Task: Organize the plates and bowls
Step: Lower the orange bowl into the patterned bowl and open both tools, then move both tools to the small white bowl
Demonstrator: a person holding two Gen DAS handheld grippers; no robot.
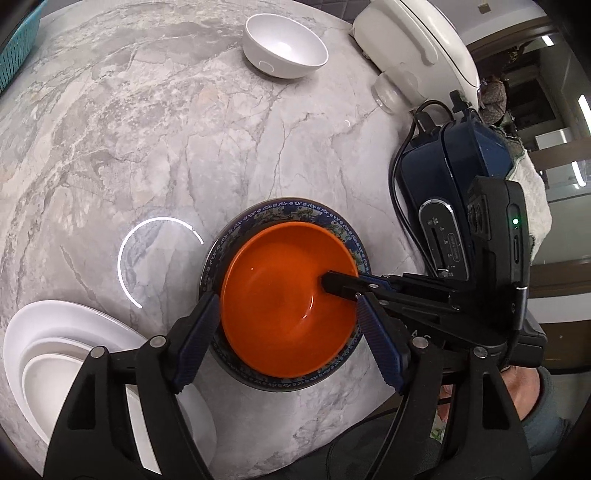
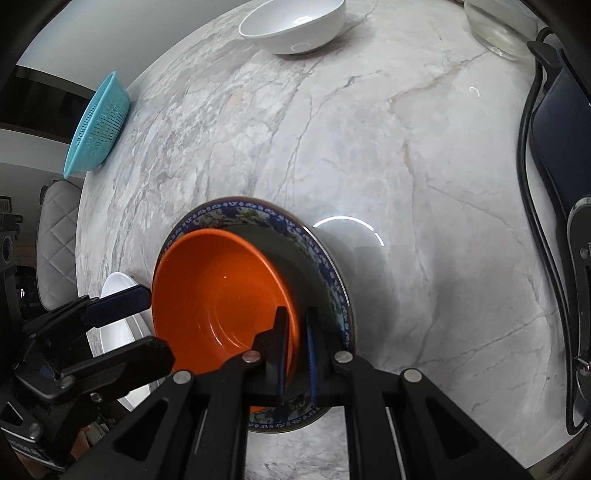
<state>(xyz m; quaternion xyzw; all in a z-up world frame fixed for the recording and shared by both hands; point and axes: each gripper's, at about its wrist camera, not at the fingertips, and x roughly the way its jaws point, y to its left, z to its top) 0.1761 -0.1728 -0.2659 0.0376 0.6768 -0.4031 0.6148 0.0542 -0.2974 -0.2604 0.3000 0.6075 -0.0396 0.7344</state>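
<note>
A grey marble desk (image 1: 147,147) carries everything. From the left: one stack of white plates (image 1: 55,354), then one orange bowl (image 1: 280,306) nested in one blue-patterned bowl (image 1: 295,210) (that pairing looks done), and one white bowl (image 1: 284,44) far off, seemingly still to be gathered. Left gripper (image 1: 288,325) jaws stand wide, straddling the orange bowl without touching; right gripper (image 2: 295,354) jaws pinch its rim.

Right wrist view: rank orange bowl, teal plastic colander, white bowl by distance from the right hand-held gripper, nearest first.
1. Orange bowl: its rim is clamped in the right hand-held gripper, inside the blue-patterned plate.
2. Teal plastic colander: far left, at the marble table's edge.
3. White bowl: top centre, at the far side.
The colander and white bowl are close; the fisheye makes that order uncertain.
</note>
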